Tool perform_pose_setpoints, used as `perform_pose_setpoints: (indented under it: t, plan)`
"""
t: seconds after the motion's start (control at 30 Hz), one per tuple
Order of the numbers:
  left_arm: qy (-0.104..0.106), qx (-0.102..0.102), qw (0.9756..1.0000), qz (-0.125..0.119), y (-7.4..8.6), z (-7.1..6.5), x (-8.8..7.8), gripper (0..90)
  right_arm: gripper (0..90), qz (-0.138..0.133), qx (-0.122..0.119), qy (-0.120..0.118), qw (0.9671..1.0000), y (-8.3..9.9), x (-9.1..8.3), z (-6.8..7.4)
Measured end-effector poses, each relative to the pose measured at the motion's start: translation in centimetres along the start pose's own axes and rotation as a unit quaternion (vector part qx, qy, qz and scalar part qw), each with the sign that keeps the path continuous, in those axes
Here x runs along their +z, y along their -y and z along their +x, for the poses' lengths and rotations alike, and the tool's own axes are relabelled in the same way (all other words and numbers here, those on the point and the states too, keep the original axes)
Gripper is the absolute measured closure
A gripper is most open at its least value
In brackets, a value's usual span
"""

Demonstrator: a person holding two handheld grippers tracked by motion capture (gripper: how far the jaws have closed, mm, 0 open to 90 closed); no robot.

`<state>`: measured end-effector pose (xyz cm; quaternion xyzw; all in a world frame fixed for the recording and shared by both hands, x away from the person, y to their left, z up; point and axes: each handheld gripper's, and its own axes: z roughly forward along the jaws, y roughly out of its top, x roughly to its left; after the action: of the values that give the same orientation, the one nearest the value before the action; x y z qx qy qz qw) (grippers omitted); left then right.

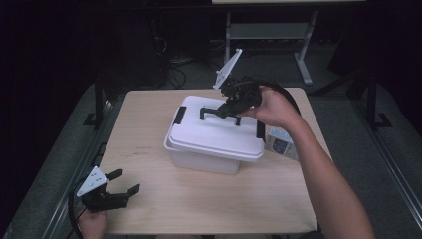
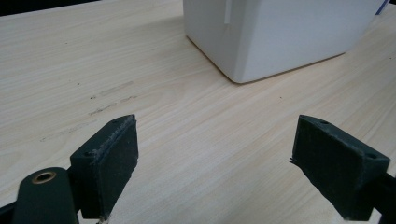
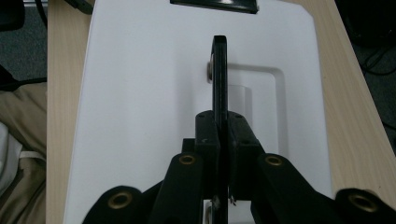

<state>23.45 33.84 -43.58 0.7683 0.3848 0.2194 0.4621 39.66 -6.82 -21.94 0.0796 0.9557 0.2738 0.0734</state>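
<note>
We have right gripper [image 3: 223, 140] pinching black flip-up handle [image 1: 219, 111] atop white plastic box lid [image 1: 209, 137], table centre; handle runs along jaws. Left gripper [image 2: 215, 163] spread, idle, well apart.

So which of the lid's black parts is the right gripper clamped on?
The top handle in the lid's middle, raised upright; right gripper pinches it. The two side latches sit untouched at the ends.
</note>
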Motion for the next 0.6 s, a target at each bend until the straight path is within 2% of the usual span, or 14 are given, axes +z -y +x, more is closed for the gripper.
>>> perform_pose_setpoints:
  t: [0.17,0.6]
  plan:
    - [-0.001,0.003,1.0000,0.003,0.0,-0.1,0.1,13.7,84.4,0.010,0.011,0.003,0.9999,1.7,-0.9,0.9]
    - [-0.003,0.003,1.0000,0.003,0.0,-0.1,0.1,13.7,84.4,0.011,0.022,0.011,0.9996,5.5,-3.2,2.5]
